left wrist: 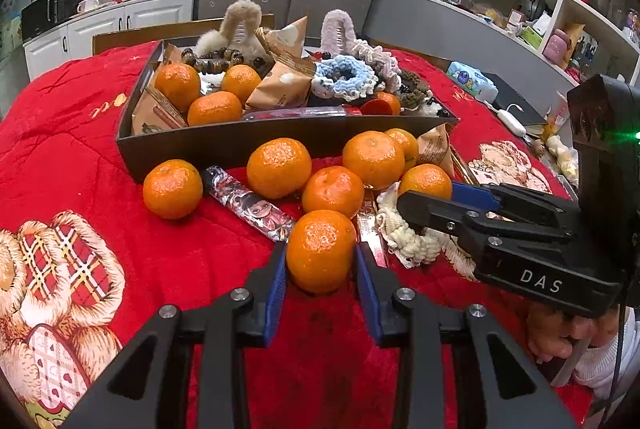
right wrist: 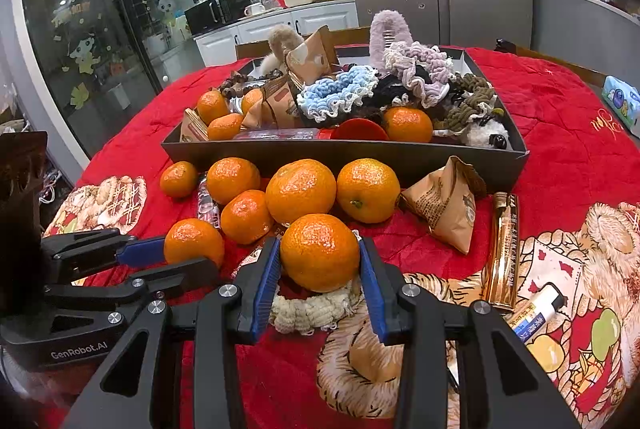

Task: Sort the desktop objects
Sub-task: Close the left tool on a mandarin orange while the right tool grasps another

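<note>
Several tangerines lie on the red tablecloth in front of a dark tray (left wrist: 224, 145) (right wrist: 360, 153) that holds more tangerines, snack packets and crocheted scrunchies. My left gripper (left wrist: 321, 261) is shut on one tangerine (left wrist: 320, 249), low over the cloth. My right gripper (right wrist: 320, 265) is shut on another tangerine (right wrist: 320, 251) above a cream scrunchie (right wrist: 308, 309). In the left wrist view the right gripper (left wrist: 432, 205) holds its tangerine (left wrist: 425, 181) over that scrunchie (left wrist: 404, 241). In the right wrist view the left gripper (right wrist: 176, 257) holds its tangerine (right wrist: 194, 243).
A printed lighter (left wrist: 248, 203) lies among the fruit. A brown snack packet (right wrist: 444, 209), a gold lighter (right wrist: 502, 253) and a white lighter (right wrist: 536, 313) lie right of the fruit. A tissue pack (left wrist: 472, 81) and a cable sit at the table's far right.
</note>
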Motion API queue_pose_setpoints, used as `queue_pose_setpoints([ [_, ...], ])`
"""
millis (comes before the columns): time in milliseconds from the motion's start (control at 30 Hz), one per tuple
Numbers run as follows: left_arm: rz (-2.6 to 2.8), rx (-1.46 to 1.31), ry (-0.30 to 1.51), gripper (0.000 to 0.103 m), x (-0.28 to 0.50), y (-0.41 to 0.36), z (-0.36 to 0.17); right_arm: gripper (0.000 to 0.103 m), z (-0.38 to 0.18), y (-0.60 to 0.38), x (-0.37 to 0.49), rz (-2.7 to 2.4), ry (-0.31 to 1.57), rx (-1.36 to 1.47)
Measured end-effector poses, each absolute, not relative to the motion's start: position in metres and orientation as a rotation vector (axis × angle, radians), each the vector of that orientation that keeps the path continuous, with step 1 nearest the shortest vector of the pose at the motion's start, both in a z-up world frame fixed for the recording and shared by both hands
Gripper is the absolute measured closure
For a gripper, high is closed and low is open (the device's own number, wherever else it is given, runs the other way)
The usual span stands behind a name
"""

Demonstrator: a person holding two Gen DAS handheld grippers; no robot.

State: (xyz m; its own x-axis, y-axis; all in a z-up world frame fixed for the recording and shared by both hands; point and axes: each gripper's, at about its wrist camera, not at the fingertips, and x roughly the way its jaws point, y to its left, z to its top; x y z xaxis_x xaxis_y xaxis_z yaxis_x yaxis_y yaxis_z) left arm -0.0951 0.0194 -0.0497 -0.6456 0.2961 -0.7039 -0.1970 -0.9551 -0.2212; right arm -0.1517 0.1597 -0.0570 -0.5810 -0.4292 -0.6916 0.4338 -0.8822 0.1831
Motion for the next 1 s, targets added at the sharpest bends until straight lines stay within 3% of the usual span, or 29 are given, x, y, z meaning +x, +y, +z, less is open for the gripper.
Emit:
queue_pose_setpoints([
  [667,2.862,-0.86,-0.083,0.069,-0.06,0.016,-0.02,0.065,-0.033,0.162,-0.121,-2.452,0.022,0.79],
  [1000,2.856,-0.883,-0.09,0.069,-0.06,0.013,-0.019,0.064,-0.03,0.161,-0.12,-2.469,0.026,0.76],
])
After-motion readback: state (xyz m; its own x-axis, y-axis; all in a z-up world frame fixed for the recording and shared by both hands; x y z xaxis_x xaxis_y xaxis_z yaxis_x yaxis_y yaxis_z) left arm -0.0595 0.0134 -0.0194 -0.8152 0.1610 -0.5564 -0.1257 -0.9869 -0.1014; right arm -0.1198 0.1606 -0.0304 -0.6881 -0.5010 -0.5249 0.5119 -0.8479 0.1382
